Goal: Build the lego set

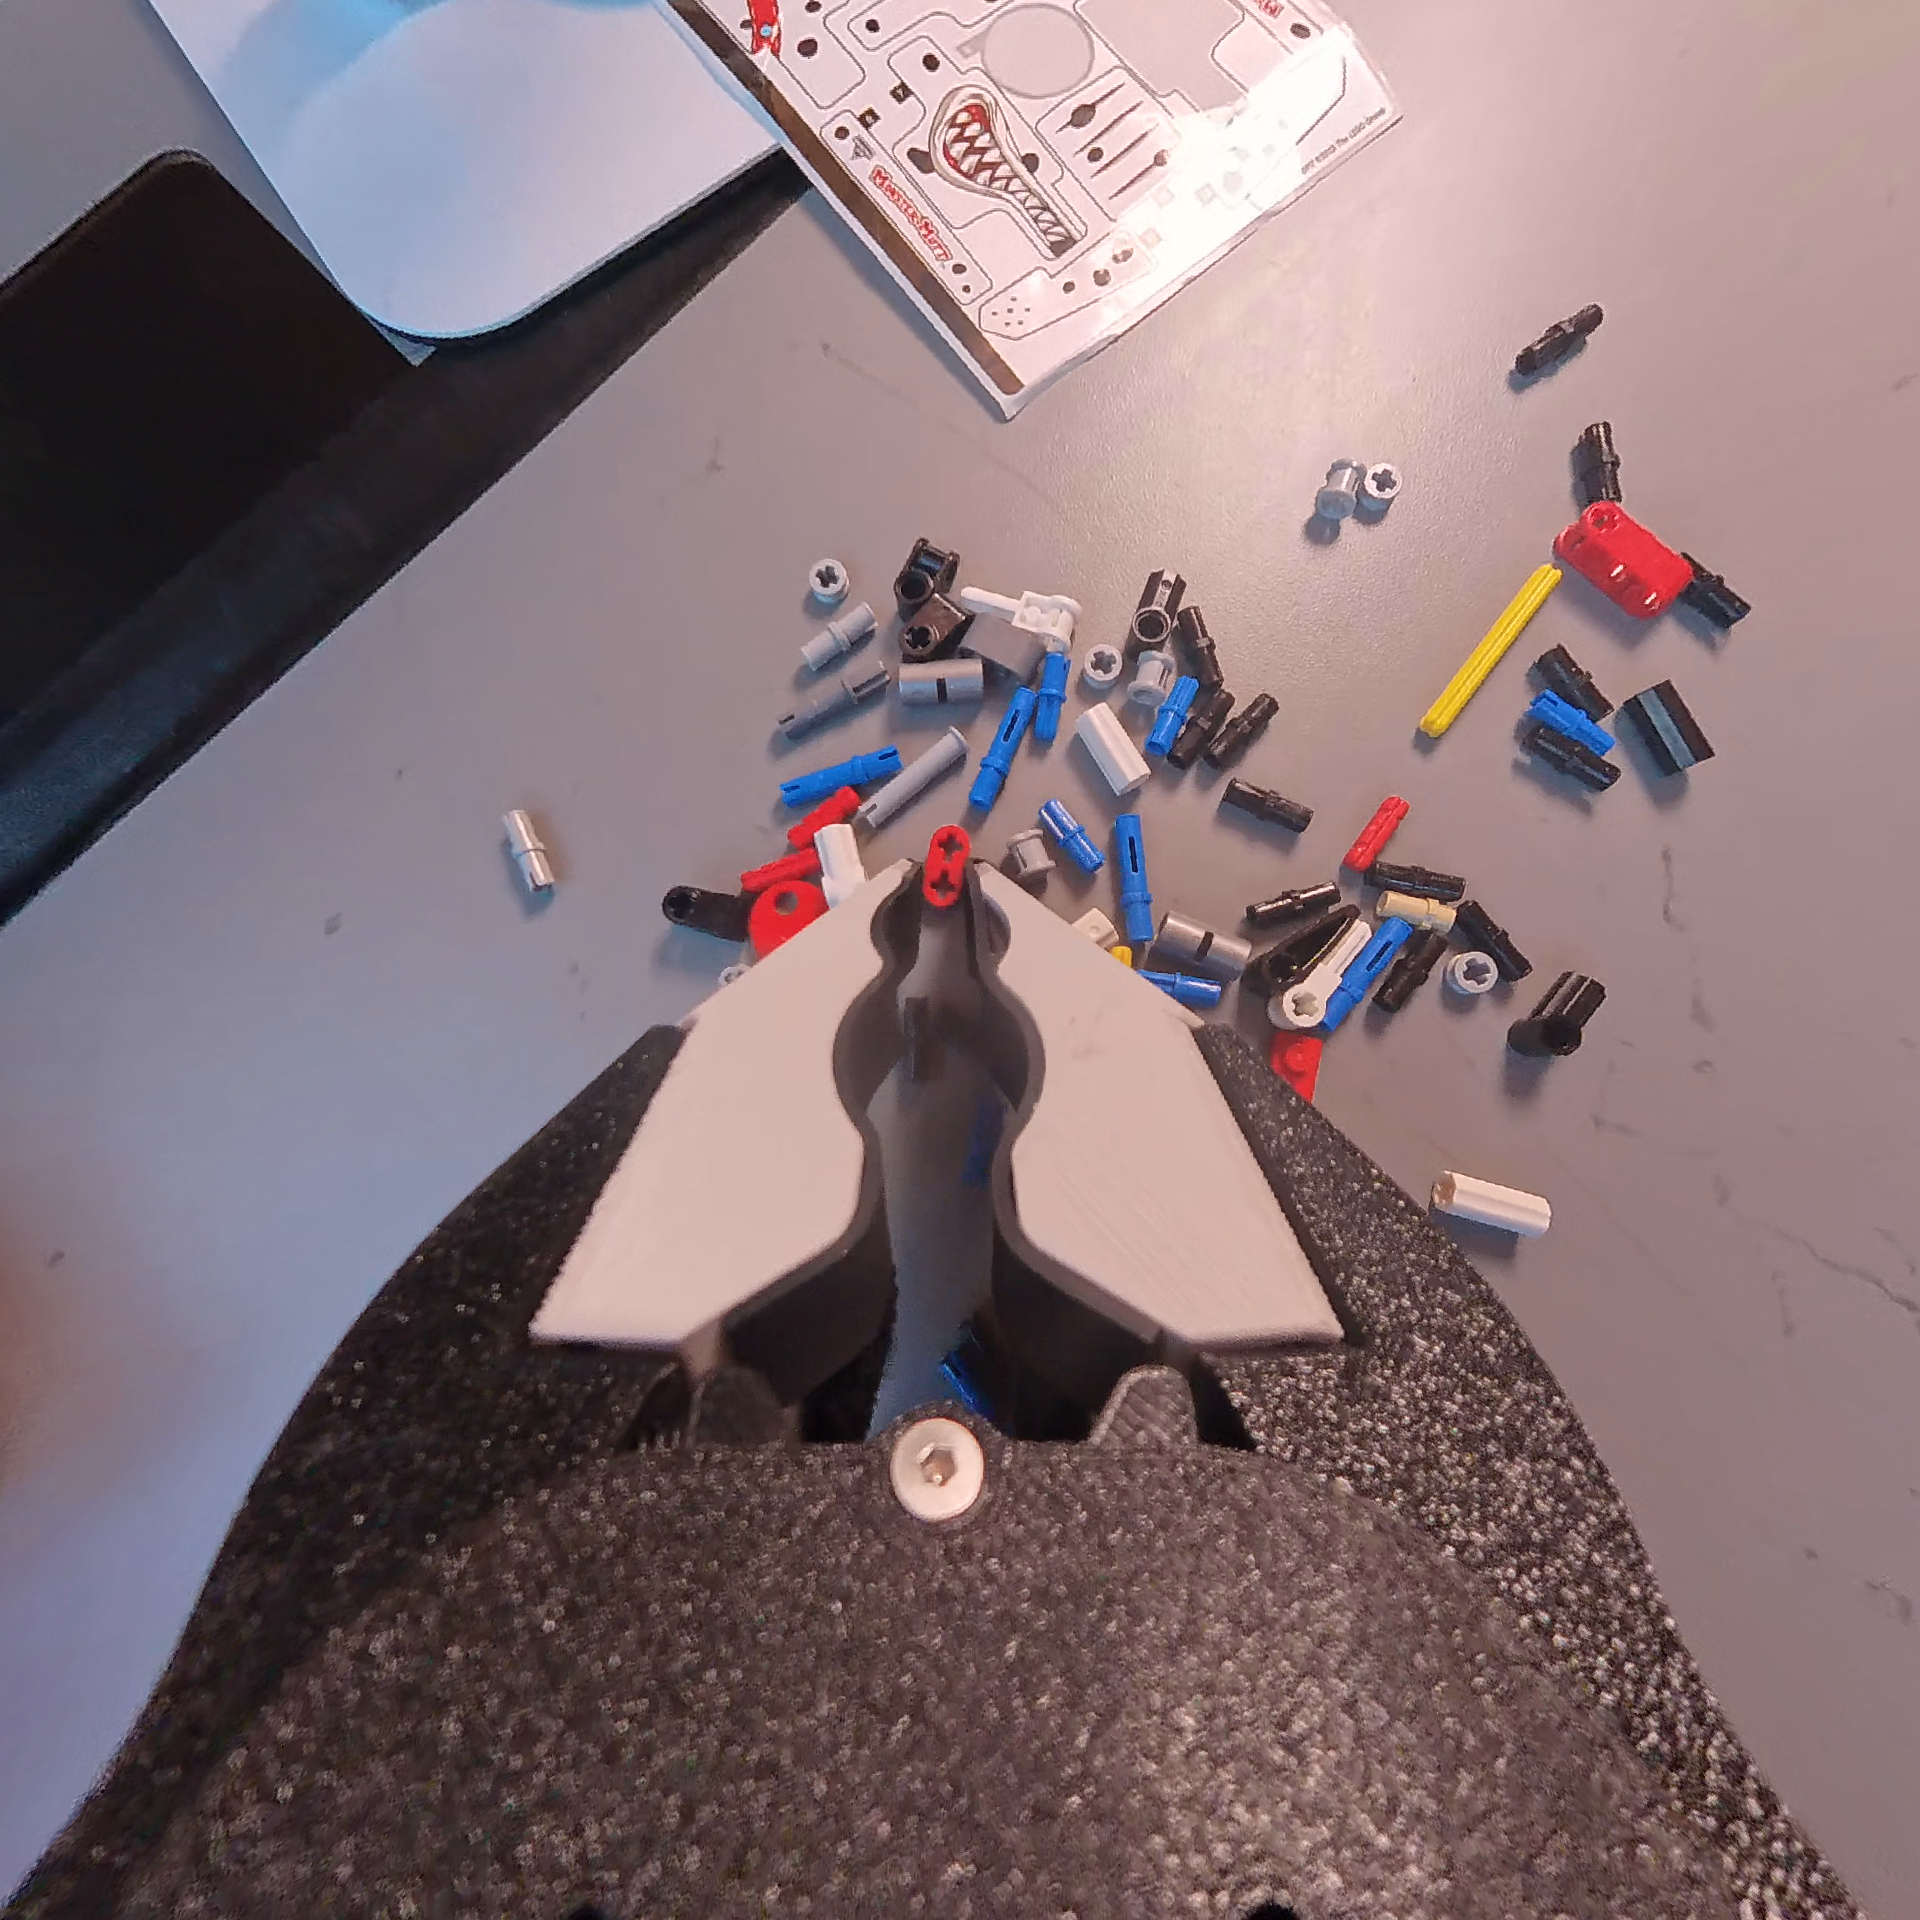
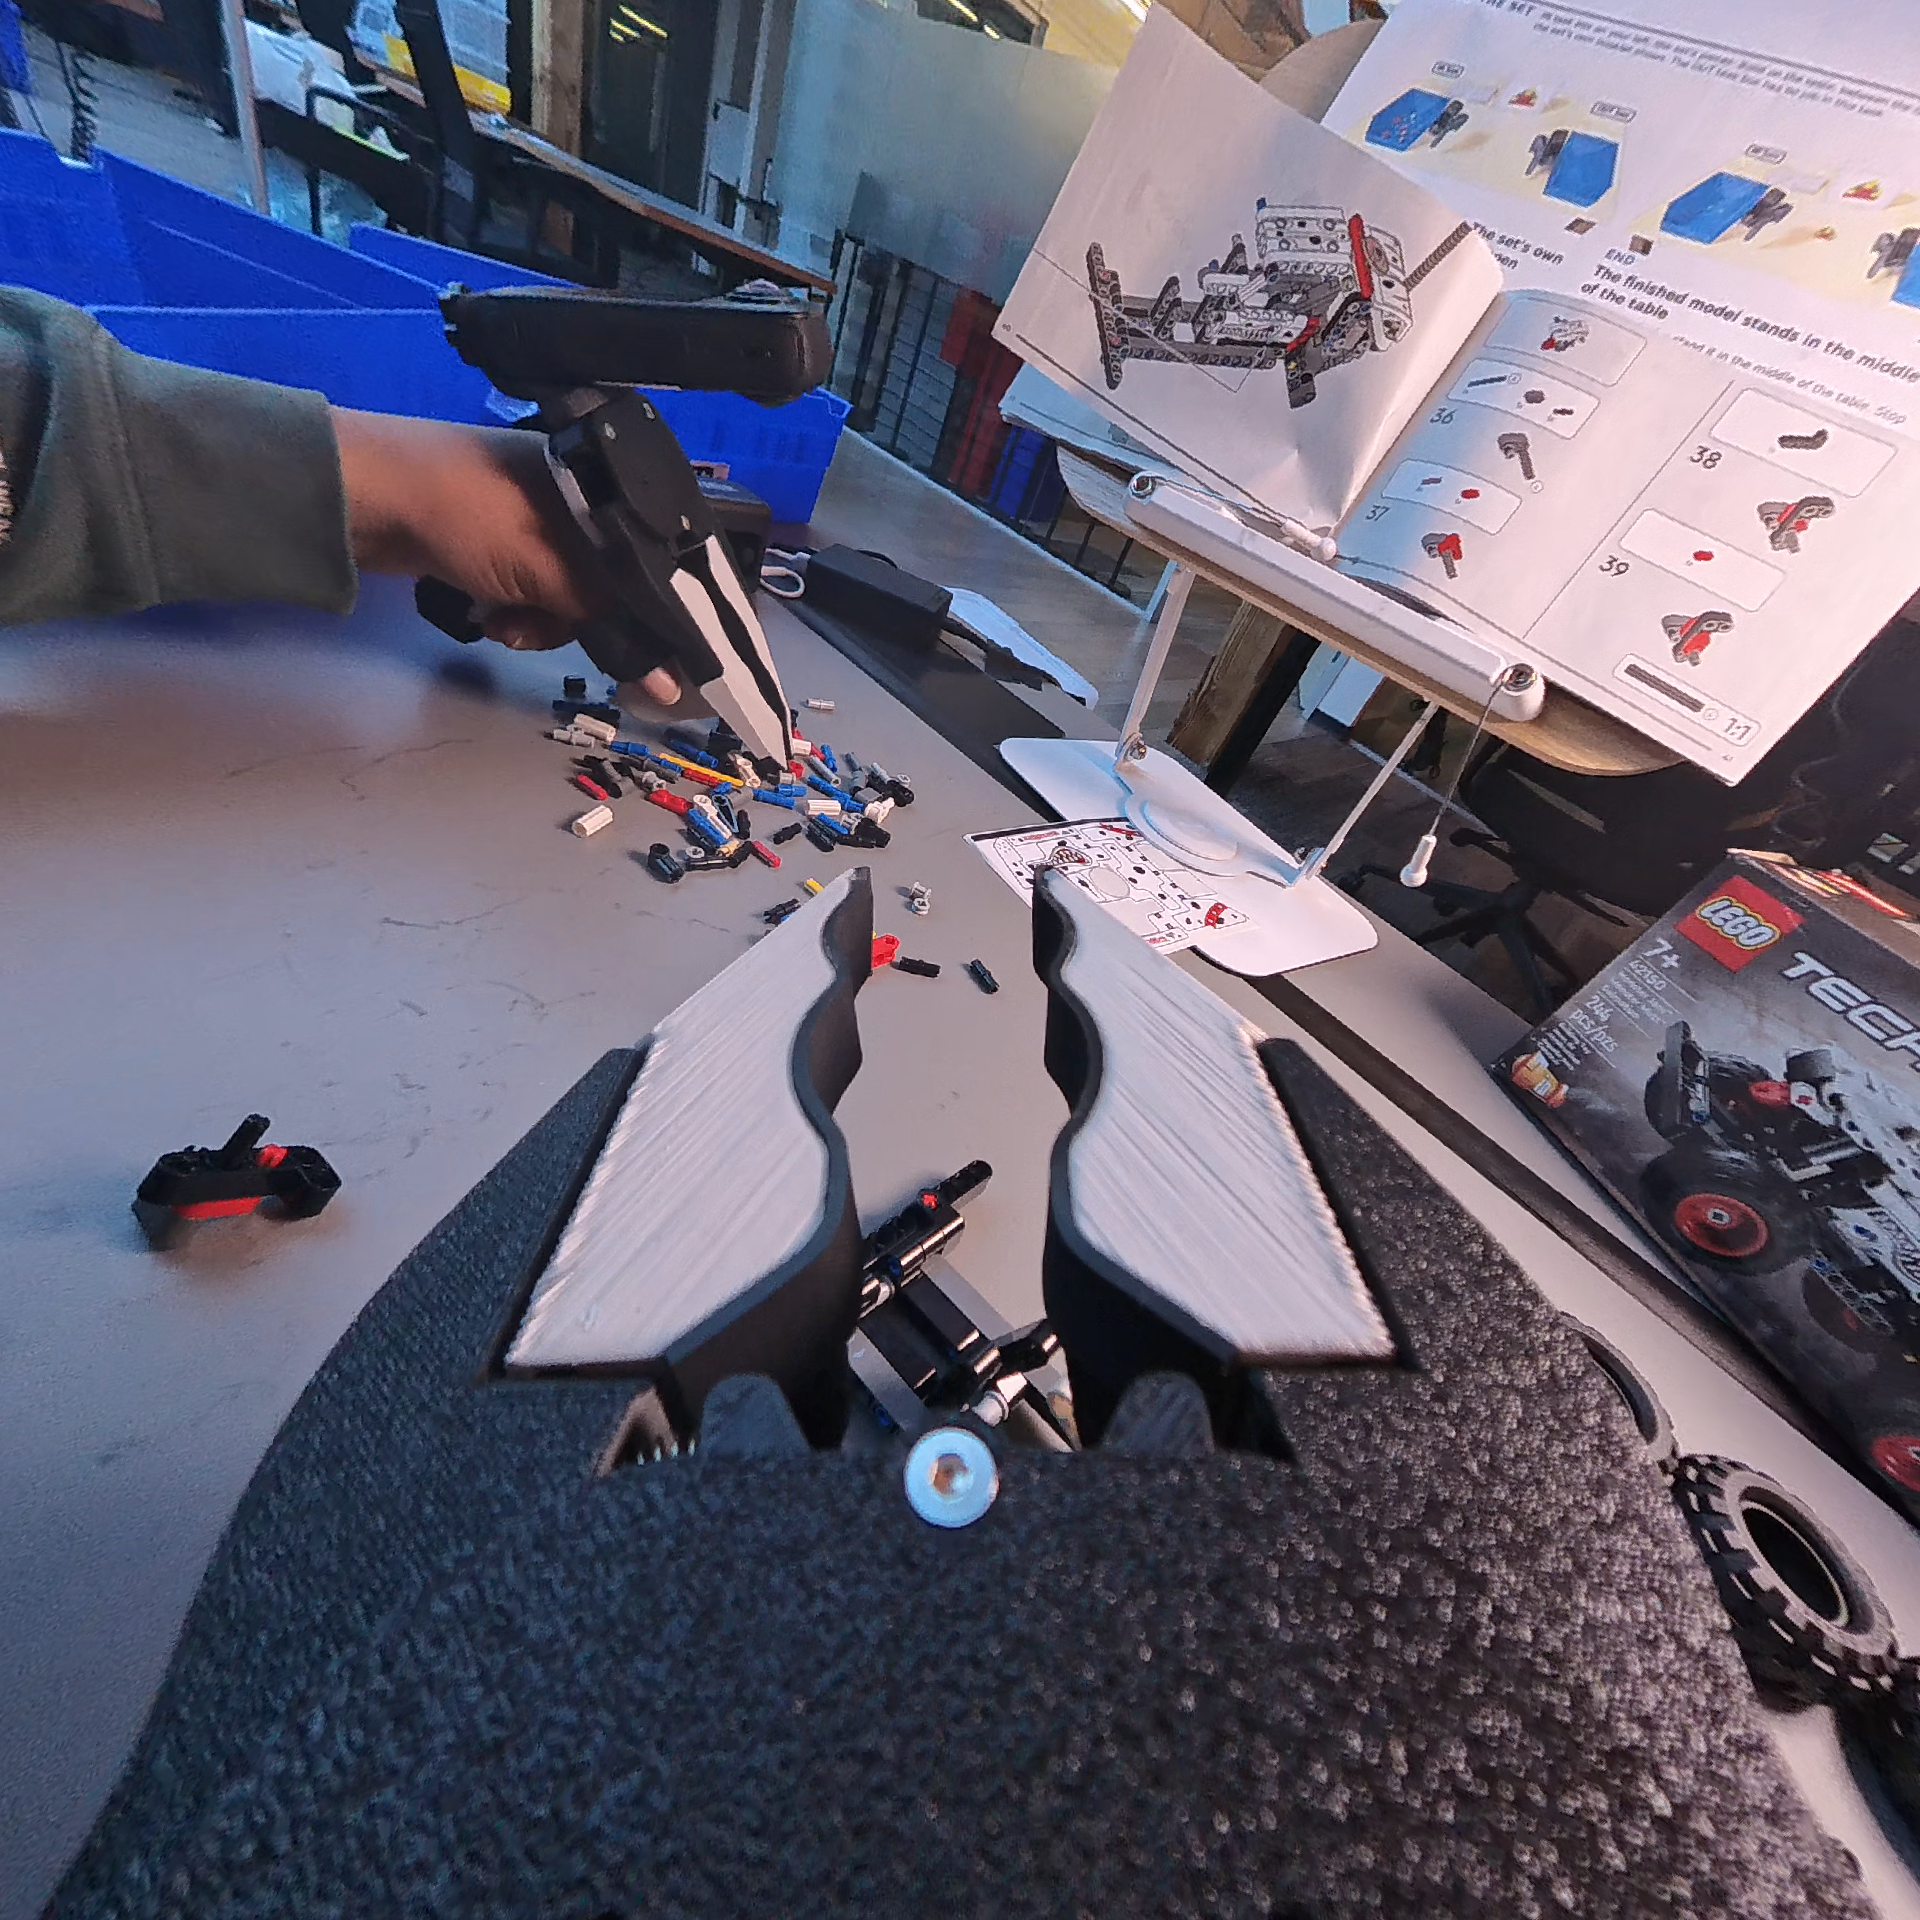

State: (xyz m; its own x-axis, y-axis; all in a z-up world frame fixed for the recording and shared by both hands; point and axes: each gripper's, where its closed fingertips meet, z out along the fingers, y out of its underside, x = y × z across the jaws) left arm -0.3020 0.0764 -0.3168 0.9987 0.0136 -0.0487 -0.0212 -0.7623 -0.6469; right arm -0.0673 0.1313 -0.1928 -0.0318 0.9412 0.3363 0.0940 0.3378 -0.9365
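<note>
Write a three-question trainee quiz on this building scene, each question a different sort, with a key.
1. True or false: the left gripper is shut on a small red piece.
2. The right gripper is: A open, B shut on a tyre, C shut on a pin.
3. Fill in: the instruction booklet sits open on a white ____.

Key: 1 true. 2 A. 3 stand.

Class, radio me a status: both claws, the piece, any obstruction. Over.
Left claw shut on small red connector. Right claw open, empty. Loose pins crowd the pick spot.
</note>
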